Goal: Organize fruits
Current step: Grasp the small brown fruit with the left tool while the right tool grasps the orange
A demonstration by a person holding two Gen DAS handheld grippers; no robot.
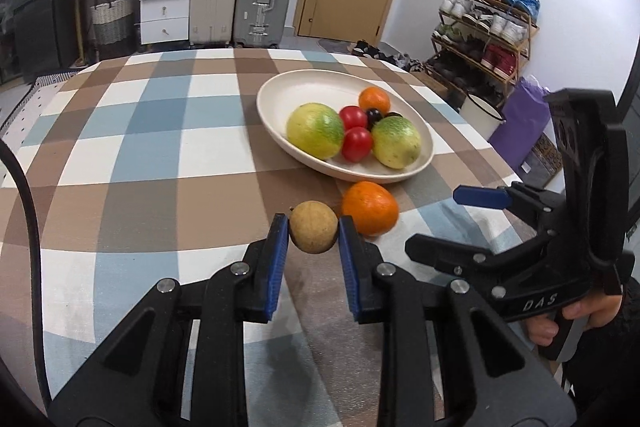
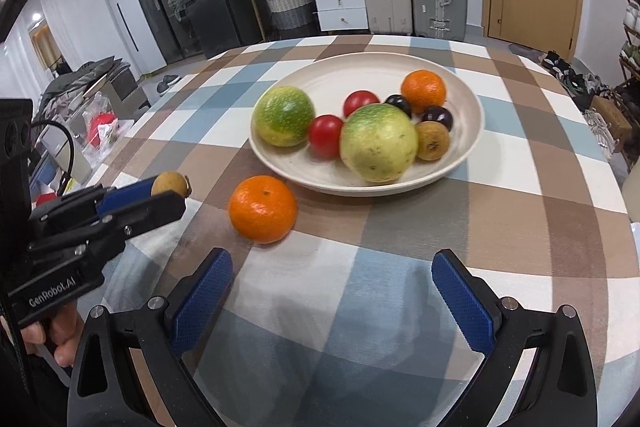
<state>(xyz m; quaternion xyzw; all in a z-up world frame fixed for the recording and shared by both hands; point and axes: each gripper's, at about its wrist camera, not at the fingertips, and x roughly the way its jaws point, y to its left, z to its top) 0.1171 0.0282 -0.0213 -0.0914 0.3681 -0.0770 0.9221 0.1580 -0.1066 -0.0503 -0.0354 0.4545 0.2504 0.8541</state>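
- our left gripper (image 1: 313,233) is clamped on a small tan longan (image 1: 313,231); both blue pads touch its sides, and it sits pinched right at the fingertips; from the right wrist view the same fruit (image 2: 170,183) pokes out past the fingers, held above the checked cloth
- our right gripper (image 2: 332,283) is spread wide with nothing between the pads; it hangs over the near part of the bench (image 2: 540,227), close to the near edge
- a loose orange (image 2: 263,209) lies on the cloth, just beside the near rim of the plate; can't tell if it actually touches the rim; in the left view it (image 1: 370,207) sits just right of the held longan, close but apart
- the cream plate (image 1: 280,95) sits toward the far right part of the bench; it holds two big yellow-green fruits (image 2: 284,115) (image 2: 378,143), two red tomatoes (image 2: 325,135) (image 2: 360,102), a second orange (image 2: 423,91) at the far side, two dark grapes (image 2: 438,117) (image 2: 398,103), and one more brown longan (image 2: 432,141) tucked against the bigger green fruit
- everything in the plate is bunched on its right half; the left half shows bare
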